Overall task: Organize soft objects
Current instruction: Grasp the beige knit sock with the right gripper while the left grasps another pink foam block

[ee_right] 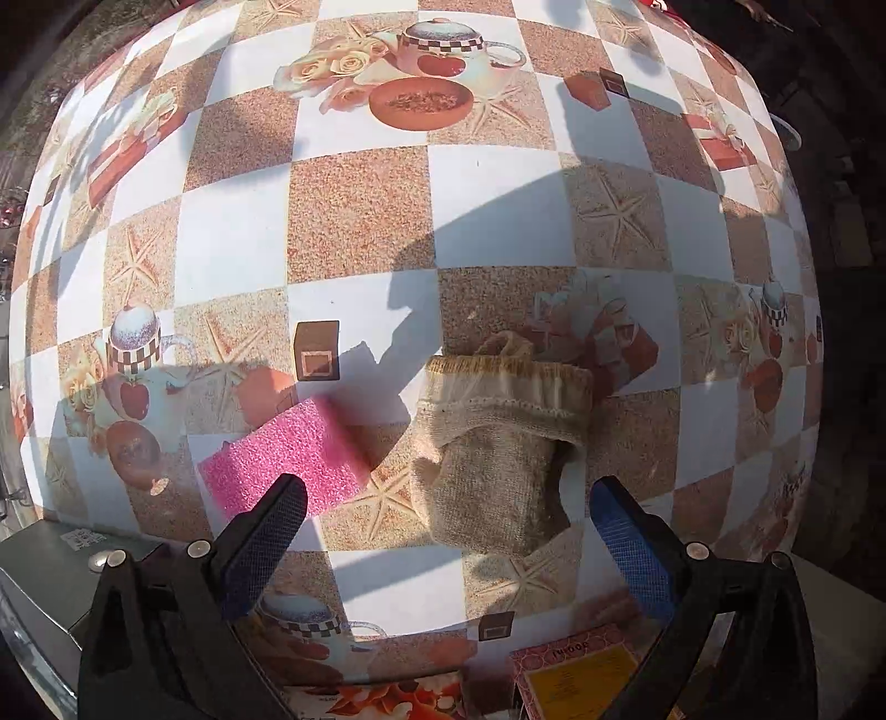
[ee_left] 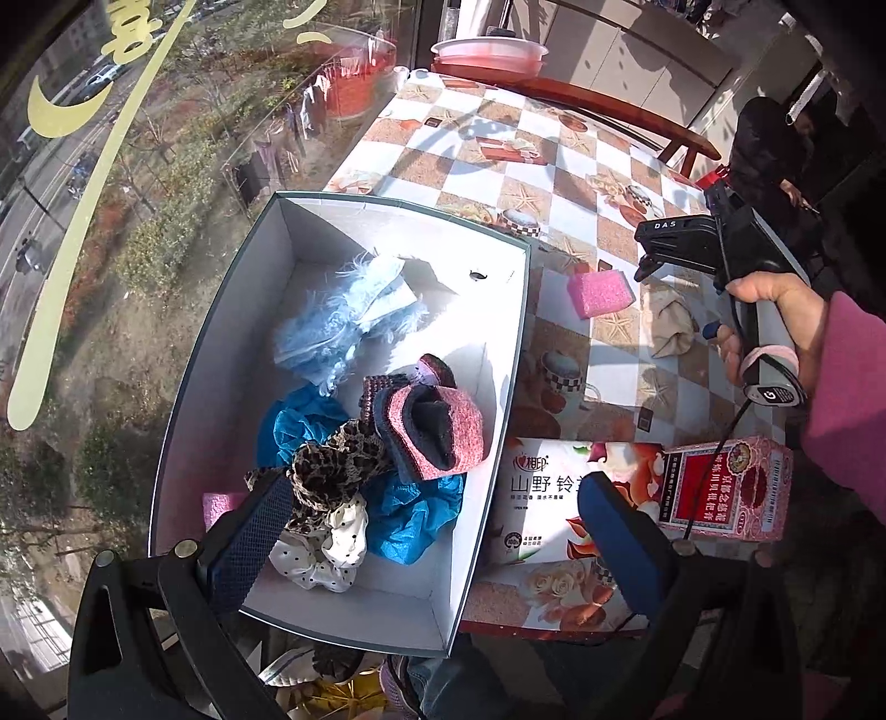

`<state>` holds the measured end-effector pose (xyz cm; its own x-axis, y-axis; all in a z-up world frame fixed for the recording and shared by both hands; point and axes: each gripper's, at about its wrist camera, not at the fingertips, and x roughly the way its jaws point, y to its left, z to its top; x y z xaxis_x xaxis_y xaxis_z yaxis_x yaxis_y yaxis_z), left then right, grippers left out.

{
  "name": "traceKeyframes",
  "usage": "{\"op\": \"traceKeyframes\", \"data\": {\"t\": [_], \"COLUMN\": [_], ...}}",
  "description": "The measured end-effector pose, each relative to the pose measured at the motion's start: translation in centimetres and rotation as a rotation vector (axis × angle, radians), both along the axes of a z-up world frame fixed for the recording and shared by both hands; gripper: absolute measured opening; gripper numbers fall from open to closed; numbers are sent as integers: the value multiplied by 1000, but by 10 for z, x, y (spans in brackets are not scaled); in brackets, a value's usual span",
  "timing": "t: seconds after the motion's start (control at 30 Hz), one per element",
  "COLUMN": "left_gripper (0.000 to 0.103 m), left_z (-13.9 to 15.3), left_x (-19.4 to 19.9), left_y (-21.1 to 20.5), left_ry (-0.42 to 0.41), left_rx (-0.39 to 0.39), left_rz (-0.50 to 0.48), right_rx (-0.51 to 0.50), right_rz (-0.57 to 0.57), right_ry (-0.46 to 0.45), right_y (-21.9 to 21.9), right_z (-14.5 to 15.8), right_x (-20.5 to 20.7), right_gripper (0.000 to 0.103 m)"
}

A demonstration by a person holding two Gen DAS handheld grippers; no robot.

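Note:
An open grey cardboard box [ee_left: 501,354] holds a pale blue fluffy piece [ee_left: 343,318], a pink and dark knit sock [ee_left: 437,429], blue crinkled fabric [ee_left: 410,512], a leopard scrunchie [ee_left: 332,465] and a white dotted scrunchie [ee_left: 326,548]. My left gripper [ee_left: 437,531] hangs open over the box's near end, holding nothing. On the checked tablecloth lie a pink sponge [ee_right: 293,459] and a beige knit sock [ee_right: 498,443]. My right gripper [ee_right: 448,543] is open just above the table, the sock ahead between its fingers and the sponge by its left finger [ee_right: 266,531].
A tissue pack [ee_left: 554,498] and a red medicine carton [ee_left: 725,487] lie right of the box. A window runs along the table's left side. At the far end stand a pink basin [ee_left: 487,52] and a wooden chair [ee_left: 637,119]. The box corner [ee_right: 44,565] is left of my right gripper.

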<state>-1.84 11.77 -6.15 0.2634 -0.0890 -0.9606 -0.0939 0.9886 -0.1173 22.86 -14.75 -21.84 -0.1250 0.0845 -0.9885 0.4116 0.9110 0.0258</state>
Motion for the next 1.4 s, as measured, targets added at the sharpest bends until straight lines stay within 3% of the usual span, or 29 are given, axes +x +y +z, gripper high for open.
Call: {"op": "traceKeyframes", "data": {"t": [0.1, 0.17, 0.33, 0.4, 0.57, 0.63, 0.7, 0.83, 0.9, 1.03, 1.1, 1.3, 1.33, 1.37, 1.4], "left_gripper": [103, 103, 103, 103, 103, 103, 103, 103, 103, 103, 103, 103, 103, 103, 103], "left_z": [-2, 1, 12, 13, 0, -9, -21, -43, -50, -56, -62, -94, -99, -104, -109], "left_x": [8, 15, 43, 57, 93, 110, 128, 160, 172, 187, 195, 208, 209, 210, 212], "left_y": [-9, -16, -40, -53, -89, -103, -119, -141, -140, -128, -124, -132, -134, -139, -143], "left_ry": [4, -4, -18, -4, 77, 97, 111, 128, 132, 129, 141, 209, 219, 225, 226], "left_rx": [-11, -25, -83, -107, -186, -184, -170, -104, -67, -34, -13, 0, -5, -6, 6], "left_rz": [-31, -51, -106, -130, -156, -144, -128, -73, -22, 75, 102, 155, 158, 155, 147], "right_rx": [108, 196, 608, 730, 824, 769, 645, 356, 235, 199, 229, 192, 169, 116, 94], "right_rz": [-173, -211, -282, -256, -168, -82, 9, 251, 365, 501, 532, 629, 627, 645, 652], "right_ry": [-49, -52, 95, 163, 261, 260, 219, 21, -17, -57, -71, -79, -87, -117, -124], "right_y": [-44, -65, -68, -53, -55, -70, -80, -79, -63, -33, -21, -6, -13, -20, -28], "right_z": [19, 31, 48, 53, 73, 80, 84, 77, 61, 16, -1, -37, -38, -33, -30], "right_x": [-6, -9, -57, -78, -120, -121, -110, -66, -47, -18, -9, -7, -9, -11, -13], "right_gripper": [103, 103, 103, 103, 103, 103, 103, 103, 103, 103, 103, 103, 89, 66, 52]}}
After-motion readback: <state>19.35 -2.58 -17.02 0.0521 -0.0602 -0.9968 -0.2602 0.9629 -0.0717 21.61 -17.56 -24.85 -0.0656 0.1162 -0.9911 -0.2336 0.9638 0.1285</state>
